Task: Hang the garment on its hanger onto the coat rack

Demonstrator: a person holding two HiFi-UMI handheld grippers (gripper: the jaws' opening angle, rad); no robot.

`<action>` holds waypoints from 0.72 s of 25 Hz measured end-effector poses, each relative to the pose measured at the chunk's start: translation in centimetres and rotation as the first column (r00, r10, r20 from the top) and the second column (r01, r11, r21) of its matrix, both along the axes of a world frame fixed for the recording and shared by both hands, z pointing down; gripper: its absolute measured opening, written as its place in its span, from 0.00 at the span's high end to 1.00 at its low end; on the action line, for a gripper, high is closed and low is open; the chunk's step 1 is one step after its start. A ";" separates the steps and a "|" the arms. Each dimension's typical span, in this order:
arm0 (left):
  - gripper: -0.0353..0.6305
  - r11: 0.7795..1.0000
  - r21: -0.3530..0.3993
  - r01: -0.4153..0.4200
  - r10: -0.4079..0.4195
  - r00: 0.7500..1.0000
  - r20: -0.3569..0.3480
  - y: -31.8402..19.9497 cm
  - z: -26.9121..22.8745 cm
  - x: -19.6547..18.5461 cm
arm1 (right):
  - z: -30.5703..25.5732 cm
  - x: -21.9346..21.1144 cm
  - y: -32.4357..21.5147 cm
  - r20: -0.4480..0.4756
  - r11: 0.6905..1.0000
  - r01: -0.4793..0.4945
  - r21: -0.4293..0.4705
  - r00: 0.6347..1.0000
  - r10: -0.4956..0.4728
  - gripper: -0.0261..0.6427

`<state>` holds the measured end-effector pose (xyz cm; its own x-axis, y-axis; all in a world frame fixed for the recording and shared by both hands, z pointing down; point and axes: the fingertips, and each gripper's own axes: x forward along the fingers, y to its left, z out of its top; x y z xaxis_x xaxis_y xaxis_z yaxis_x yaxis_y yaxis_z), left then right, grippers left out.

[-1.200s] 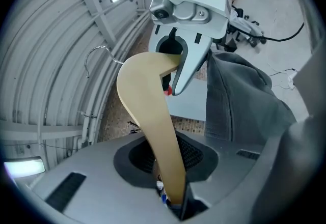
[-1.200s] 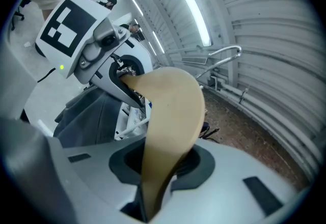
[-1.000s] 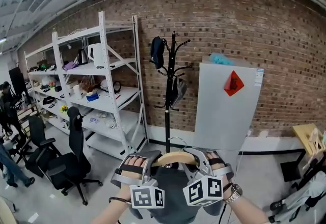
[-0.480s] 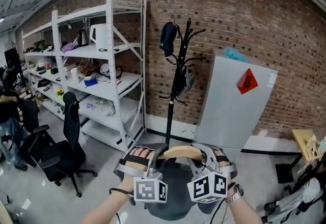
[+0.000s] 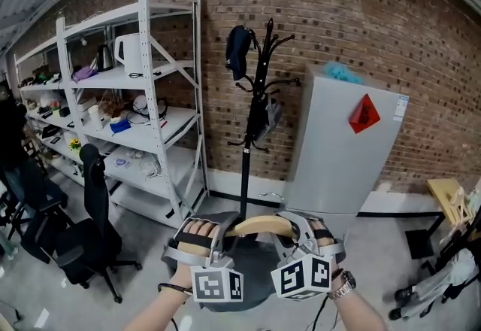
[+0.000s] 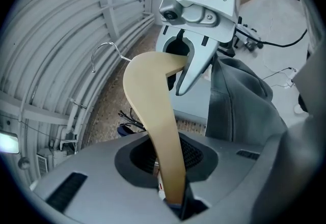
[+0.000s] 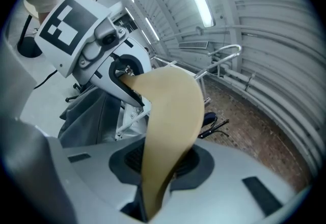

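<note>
A wooden hanger with a metal hook carries a dark grey garment low in the head view. My left gripper is shut on the hanger's left arm, and my right gripper is shut on its right arm. The garment hangs below the wood. Straight ahead against the brick wall stands the black coat rack, with a dark blue bag on an upper hook and a grey item lower down. Hanger and garment hide its base.
White metal shelving full of small items fills the left. A black office chair stands before it. A pale cabinet with a red diamond sign is right of the rack. A person is at the left edge.
The coat rack has grown larger in the head view and stands nearer. Both grippers still hold the hanger level in front of me.
</note>
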<state>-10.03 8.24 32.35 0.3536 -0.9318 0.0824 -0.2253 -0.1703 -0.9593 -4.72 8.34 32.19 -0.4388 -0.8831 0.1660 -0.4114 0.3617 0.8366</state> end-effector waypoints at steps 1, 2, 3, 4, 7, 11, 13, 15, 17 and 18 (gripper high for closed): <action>0.85 1.000 -0.004 0.007 -0.007 1.000 -0.001 -0.6 0.2 -0.3 | 0.2 -0.2 -0.5 0.004 1.000 0.002 -0.001 1.000 -0.002 0.84; 0.85 1.000 -0.009 0.014 -0.014 1.000 -0.002 -1.2 0.4 -0.5 | 0.3 -0.4 -1.0 0.009 1.000 0.004 -0.002 1.000 -0.004 0.84; 0.85 1.000 -0.014 0.019 -0.019 1.000 -0.002 -1.8 0.5 -0.6 | 0.5 -0.5 -1.5 0.012 1.000 0.007 -0.004 1.000 -0.006 0.84; 0.85 1.000 -0.018 0.022 -0.022 1.000 -0.001 -2.4 0.6 -0.6 | 0.6 -0.5 -2.1 0.014 1.000 0.009 -0.007 1.000 -0.009 0.84; 0.85 0.999 -0.026 0.030 -0.030 1.000 0.000 -4.4 1.0 -0.3 | 1.1 -0.2 -4.1 0.013 1.000 0.011 -0.020 1.000 -0.011 0.84; 0.85 0.998 -0.042 0.051 -0.051 0.999 0.008 -7.4 1.7 0.3 | 1.6 0.4 -7.3 0.018 0.999 0.011 -0.030 1.000 -0.011 0.84; 0.85 0.997 -0.053 0.056 -0.055 0.998 0.016 -8.9 2.1 0.8 | 1.9 1.0 -8.8 0.020 0.999 0.015 -0.038 1.000 -0.014 0.84; 0.85 0.997 -0.059 0.059 -0.058 0.998 0.018 -10.5 2.2 1.6 | 2.0 1.7 -10.3 0.016 0.999 0.020 -0.044 1.000 -0.020 0.84; 0.85 0.997 -0.053 0.061 -0.061 0.998 0.010 -12.0 1.9 2.4 | 1.7 2.6 -12.0 0.011 0.999 0.028 -0.040 1.000 -0.027 0.84; 0.85 0.997 -0.047 0.063 -0.063 0.998 0.004 -12.7 1.6 2.8 | 1.3 2.9 -12.7 0.010 0.999 0.032 -0.034 0.999 -0.031 0.84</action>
<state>-7.23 -4.51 33.92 0.2940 -0.9474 0.1268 -0.2351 -0.2003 -0.9511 -1.79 -4.41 33.50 -0.4681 -0.8628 0.1910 -0.4075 0.4026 0.8197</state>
